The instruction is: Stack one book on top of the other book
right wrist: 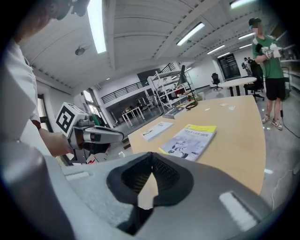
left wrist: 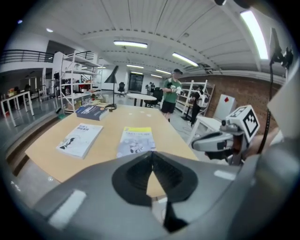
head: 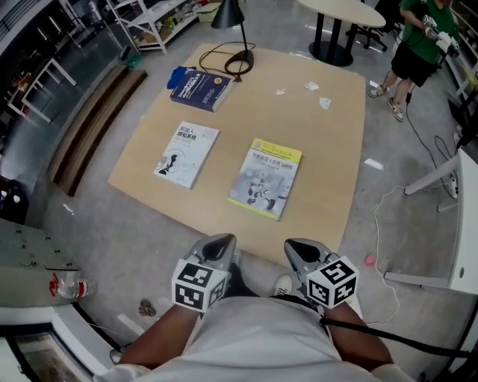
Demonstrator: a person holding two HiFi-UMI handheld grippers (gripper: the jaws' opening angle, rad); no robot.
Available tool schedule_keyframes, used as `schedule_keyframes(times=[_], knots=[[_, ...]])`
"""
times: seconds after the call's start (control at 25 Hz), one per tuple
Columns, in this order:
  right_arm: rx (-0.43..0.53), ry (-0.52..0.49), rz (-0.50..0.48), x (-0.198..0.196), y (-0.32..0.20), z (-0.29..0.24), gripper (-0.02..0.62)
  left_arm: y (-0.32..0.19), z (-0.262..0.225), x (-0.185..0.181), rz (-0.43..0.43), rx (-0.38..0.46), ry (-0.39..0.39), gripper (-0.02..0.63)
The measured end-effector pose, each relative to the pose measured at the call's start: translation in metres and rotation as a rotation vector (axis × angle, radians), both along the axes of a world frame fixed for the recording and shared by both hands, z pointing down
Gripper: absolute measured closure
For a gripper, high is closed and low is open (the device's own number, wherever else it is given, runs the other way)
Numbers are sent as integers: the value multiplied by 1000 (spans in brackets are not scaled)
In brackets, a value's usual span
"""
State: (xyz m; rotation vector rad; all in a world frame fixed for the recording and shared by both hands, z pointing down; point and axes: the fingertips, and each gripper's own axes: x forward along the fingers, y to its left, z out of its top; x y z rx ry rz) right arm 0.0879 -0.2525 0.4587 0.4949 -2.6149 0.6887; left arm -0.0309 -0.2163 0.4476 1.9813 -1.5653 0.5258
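Nearest the person, the left tool (head: 217, 243) and the right tool (head: 298, 248) hang side by side just off the desk's near edge, over the grey floor, each with its marker cube toward the body. In its own view each tool shows its jaws pressed together at the tips with nothing between them. Beyond them, the light wooden desk (head: 317, 149) carries three books, all lying flat and apart from one another. The grey book with a yellow band (head: 266, 177) lies closest, ahead of the right tool. The white book (head: 187, 154) lies to its left, a little farther in, with bare wood between the two. Farther back, near the far left corner, a dark blue book (head: 201, 89) rests just beside the base of a black lamp (head: 239, 60). Past the desk stand a round table (head: 340, 11) and a person in a green shirt (head: 420, 41).
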Motion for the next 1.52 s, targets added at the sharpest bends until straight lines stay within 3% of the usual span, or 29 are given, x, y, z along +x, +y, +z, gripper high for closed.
schedule_keyframes(times=[0.28,0.52,0.6,0.72,1.0,1.52], knots=[[-48,78,160,-31,-41,34,595,-55,35,-59,111,-50,-16,600],[-112,249,339,-32,-65,99,594,-83,101,-84,228,-167,-23,596],[-132,311,417,-25,-73,124,594,-90,125,-84,267,-213,-13,526],[-195,317,493,-23,-79,142,512,-98,151,-83,298,-281,45,446],[-245,337,537,-31,-80,155,480,-110,168,-77,308,-326,160,434],[-245,295,597,-35,-84,155,492,-111,174,-71,358,-322,168,445]])
